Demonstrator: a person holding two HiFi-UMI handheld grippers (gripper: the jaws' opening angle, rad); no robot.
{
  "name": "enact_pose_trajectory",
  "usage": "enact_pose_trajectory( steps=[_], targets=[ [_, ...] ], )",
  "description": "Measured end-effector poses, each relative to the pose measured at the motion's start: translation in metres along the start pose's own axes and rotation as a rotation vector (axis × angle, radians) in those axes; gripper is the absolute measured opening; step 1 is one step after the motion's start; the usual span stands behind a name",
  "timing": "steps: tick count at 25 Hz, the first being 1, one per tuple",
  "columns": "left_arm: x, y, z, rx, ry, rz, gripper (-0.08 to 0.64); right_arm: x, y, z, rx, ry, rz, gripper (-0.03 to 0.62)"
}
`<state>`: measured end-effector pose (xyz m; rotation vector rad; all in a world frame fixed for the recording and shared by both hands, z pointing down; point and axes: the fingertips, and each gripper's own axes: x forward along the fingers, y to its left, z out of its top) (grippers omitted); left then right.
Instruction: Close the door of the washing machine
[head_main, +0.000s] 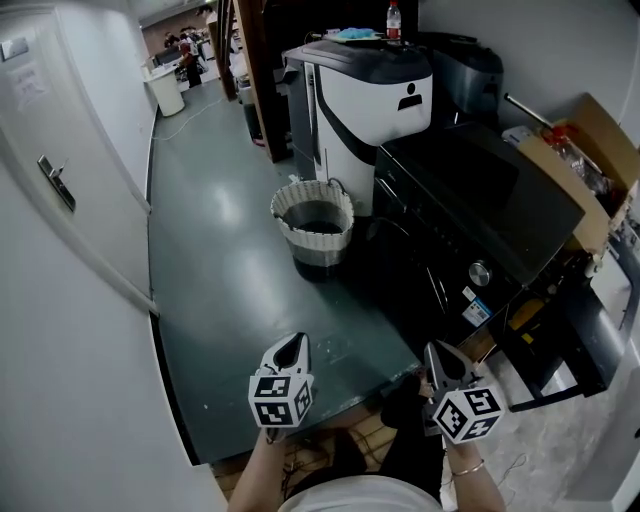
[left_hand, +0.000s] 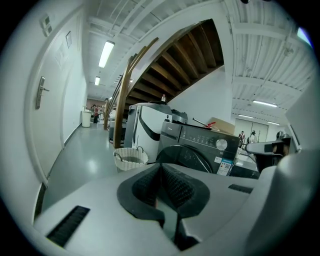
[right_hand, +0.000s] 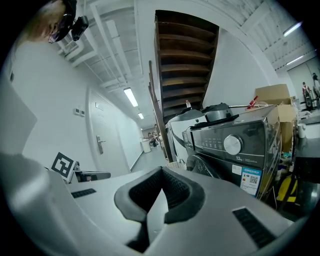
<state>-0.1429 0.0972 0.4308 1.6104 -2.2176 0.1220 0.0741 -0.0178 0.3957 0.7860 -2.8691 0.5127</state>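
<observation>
Far left, a white door (head_main: 60, 120) with a lever handle. My left tool (head_main: 291, 350) is clenched, empty, over grey floor (head_main: 220, 300). A woven basket (head_main: 313, 222) stands just beside the dark washing machine (head_main: 470, 200); its round door (left_hand: 186, 158) looks flush with the front. My right tool (head_main: 441, 362) is clenched too, empty, near that front.

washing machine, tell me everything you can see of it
The washing machine is a dark grey front-loader with a glossy flat top. Its front has a round dark door, seemingly flush with the body, a silver knob and a blue-and-white label below it. It stands on the floor between a white appliance and a cardboard box, a woven basket nearby.
</observation>
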Motion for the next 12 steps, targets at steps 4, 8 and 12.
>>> enact_pose_trajectory(
  steps=[4,8,12],
  targets=[
    [-0.012,0.012,-0.007,-0.030,0.004,0.021,0.025,0.000,0.004,-0.005,-0.013,0.015,0.006,0.005],
    [-0.014,0.021,-0.012,-0.046,0.013,0.032,0.025,0.005,0.004,-0.009,-0.018,0.027,0.011,0.005],
    [-0.006,0.031,-0.011,-0.020,0.009,0.025,0.025,0.016,0.002,-0.016,-0.005,0.010,0.000,0.005]
  ],
)
